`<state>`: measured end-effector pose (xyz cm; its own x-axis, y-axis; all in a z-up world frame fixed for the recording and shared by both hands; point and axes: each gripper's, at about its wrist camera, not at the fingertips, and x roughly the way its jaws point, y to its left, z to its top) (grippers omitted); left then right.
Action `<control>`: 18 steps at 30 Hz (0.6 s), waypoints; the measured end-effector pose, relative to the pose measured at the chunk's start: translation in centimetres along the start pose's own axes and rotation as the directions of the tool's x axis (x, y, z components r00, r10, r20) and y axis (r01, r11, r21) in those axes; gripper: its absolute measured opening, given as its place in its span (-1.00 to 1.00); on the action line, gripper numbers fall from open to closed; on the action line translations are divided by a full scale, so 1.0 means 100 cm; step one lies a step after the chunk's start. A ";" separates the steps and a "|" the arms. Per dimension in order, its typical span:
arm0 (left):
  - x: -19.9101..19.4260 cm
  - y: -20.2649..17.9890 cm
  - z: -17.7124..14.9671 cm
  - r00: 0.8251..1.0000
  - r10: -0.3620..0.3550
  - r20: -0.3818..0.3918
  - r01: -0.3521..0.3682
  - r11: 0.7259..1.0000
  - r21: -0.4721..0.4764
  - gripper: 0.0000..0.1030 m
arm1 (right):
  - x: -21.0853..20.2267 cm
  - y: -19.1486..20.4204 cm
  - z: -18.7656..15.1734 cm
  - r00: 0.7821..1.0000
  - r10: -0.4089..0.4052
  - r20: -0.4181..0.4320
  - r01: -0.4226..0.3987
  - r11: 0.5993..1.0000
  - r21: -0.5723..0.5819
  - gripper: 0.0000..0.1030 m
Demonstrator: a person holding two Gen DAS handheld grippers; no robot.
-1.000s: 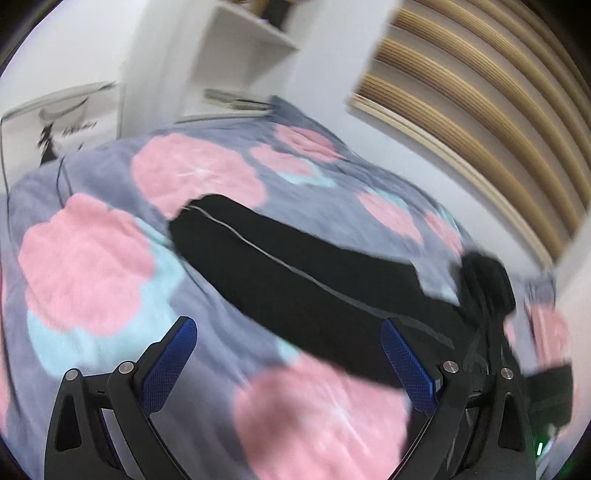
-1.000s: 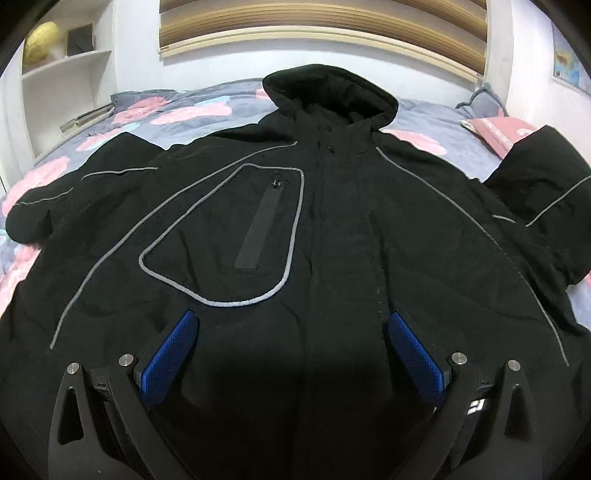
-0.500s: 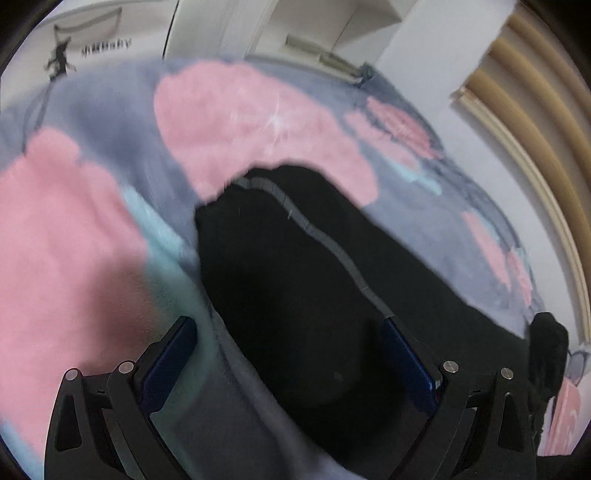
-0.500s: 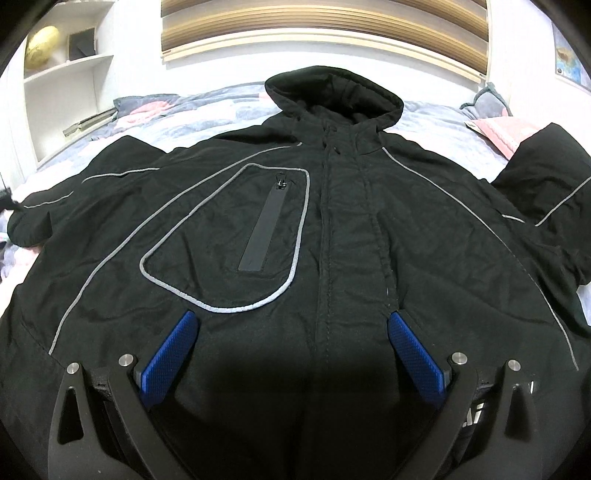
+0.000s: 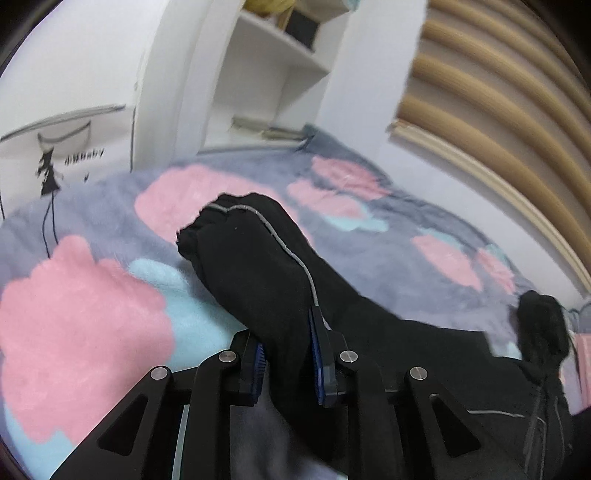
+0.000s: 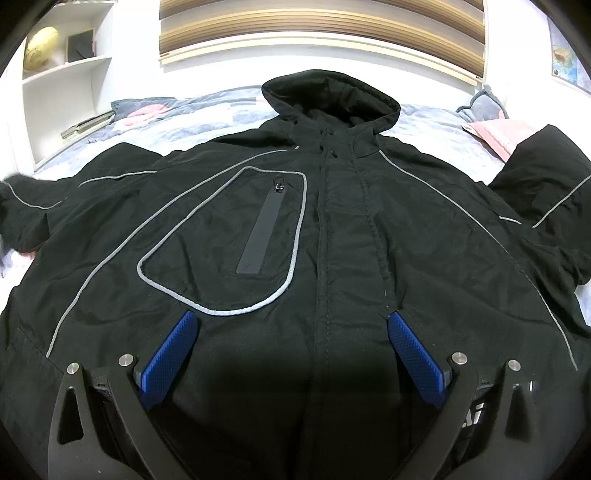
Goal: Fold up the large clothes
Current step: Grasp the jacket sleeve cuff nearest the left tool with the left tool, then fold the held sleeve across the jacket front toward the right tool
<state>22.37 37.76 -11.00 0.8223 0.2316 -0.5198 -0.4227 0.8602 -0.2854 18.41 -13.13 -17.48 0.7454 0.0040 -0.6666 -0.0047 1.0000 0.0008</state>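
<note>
Lying on the bed: a black hooded jacket (image 6: pixel 332 229), spread front-up on the floral blanket (image 5: pixel 85 302), hood (image 6: pixel 332 96) toward the slatted headboard (image 6: pixel 321 33).
Left sleeve: stretched out over the blanket's pink and blue patches, its cuff (image 5: pixel 221 229) raised off the bed.
Left tongs (image 5: pixel 288 354): jaws have just been closing; now narrow, the blue pads (image 5: pixel 317 350) pinching the sleeve between them.
Right tongs (image 6: pixel 291 350): jaws wide apart, nothing between them, poised above the jacket's lower front, beside the centre zip.
Chest pocket (image 6: pixel 236 243): outlined in grey piping, just beyond the right tongs' left pad.
Shelves (image 6: pixel 62 74): white, beside the bed.
</note>
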 end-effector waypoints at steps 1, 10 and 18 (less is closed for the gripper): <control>-0.009 -0.005 0.001 0.999 -0.037 0.011 0.037 0.999 0.011 -0.69 | 0.000 0.000 0.000 1.000 -0.001 0.000 0.001 1.000 -0.001 1.00; -0.093 -0.124 -0.007 0.960 -0.275 0.059 0.241 0.911 0.335 -0.69 | 0.001 0.001 0.000 1.000 -0.009 -0.001 0.009 1.000 -0.005 1.00; -0.087 -0.198 -0.053 0.890 -0.424 -0.171 0.454 0.781 0.429 -0.69 | 0.002 0.002 0.001 1.000 -0.010 -0.003 0.010 1.000 -0.006 1.00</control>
<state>21.54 16.34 -5.10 0.8452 -0.2361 -0.4794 0.2072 0.9717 -0.1133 18.56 -12.96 -17.55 0.7432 -0.0063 -0.6690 -0.0008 0.9999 -0.0103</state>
